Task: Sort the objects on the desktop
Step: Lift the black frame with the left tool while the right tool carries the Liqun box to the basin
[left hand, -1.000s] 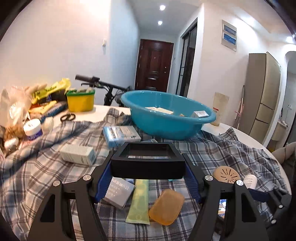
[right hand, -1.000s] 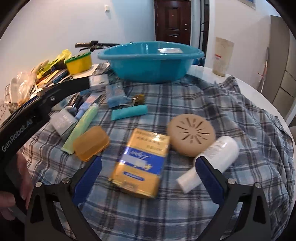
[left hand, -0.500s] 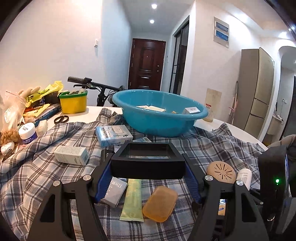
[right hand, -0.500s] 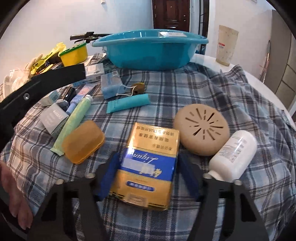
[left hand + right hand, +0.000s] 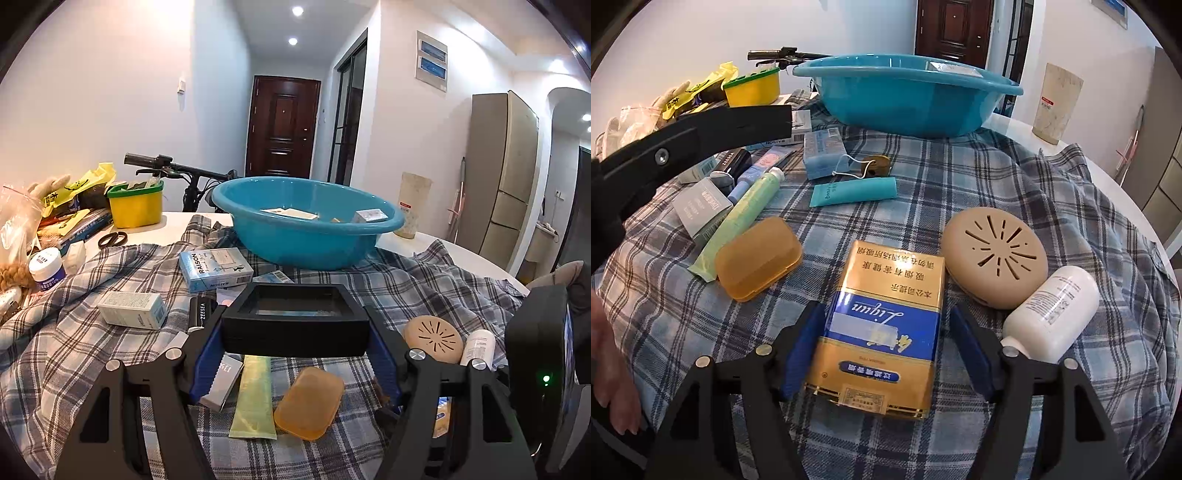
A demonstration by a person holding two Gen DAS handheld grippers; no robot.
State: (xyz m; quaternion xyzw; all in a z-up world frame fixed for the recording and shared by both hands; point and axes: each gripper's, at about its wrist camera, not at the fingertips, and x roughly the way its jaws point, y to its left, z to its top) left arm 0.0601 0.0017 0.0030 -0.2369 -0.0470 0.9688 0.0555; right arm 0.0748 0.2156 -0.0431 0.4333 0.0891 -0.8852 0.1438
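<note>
Desktop objects lie scattered on a blue-and-grey plaid cloth (image 5: 1015,192) that covers a round white table in a white-walled room. Nearest, in the right wrist view, the right gripper (image 5: 886,354) straddles a gold and blue cigarette pack (image 5: 882,325) lying flat on the cloth; its blue pads (image 5: 803,350) sit just off the pack's long sides, a small gap showing on each side, so the jaws are parted. Just right of the pack lie one tan round slotted case (image 5: 993,254) and one white bottle (image 5: 1052,314) on its side, touching each other. To the left sit one orange soap box (image 5: 757,256) and one pale green tube (image 5: 738,221). In the left wrist view, the left gripper (image 5: 295,354) is clamped on an open black box (image 5: 295,317), held level above the cloth. Farther back stand one teal basin (image 5: 306,225) with small boxes inside, one yellow tub (image 5: 136,206), bicycle handlebars (image 5: 162,166) and a dark wooden door (image 5: 282,127).
</note>
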